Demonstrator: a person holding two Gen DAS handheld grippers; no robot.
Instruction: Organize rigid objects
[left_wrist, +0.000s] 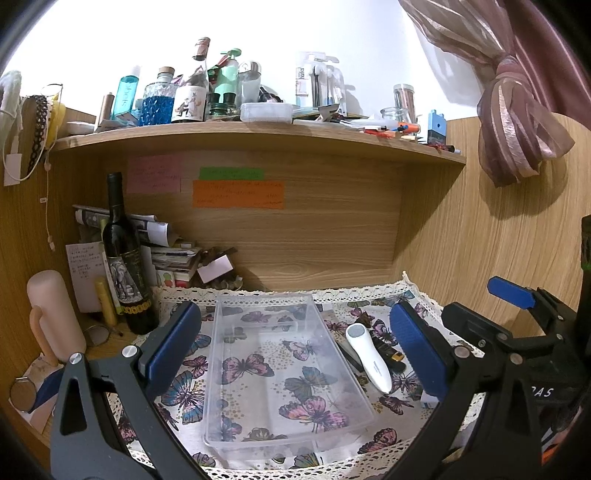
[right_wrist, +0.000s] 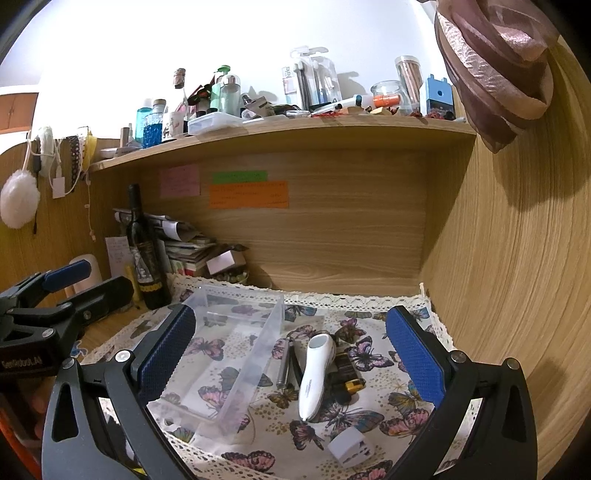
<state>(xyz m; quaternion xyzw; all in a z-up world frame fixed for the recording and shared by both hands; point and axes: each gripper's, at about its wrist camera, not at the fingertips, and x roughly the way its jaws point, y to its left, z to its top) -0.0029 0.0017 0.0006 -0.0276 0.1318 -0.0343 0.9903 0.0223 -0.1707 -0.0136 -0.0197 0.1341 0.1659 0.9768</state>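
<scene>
Directly ahead of the wide-open, empty right tongs (right_wrist: 291, 354), the white handheld device (right_wrist: 314, 376) lies lengthwise beside the clear tray (right_wrist: 251, 354); left tongs (left_wrist: 295, 343) gape empty too.

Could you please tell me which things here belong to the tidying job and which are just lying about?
For the job: clear tray, white handheld device, metal pen, black and yellow item, white cube.

Lying about: wine bottle, paper stack, shelf bottles, sticky notes.
</scene>
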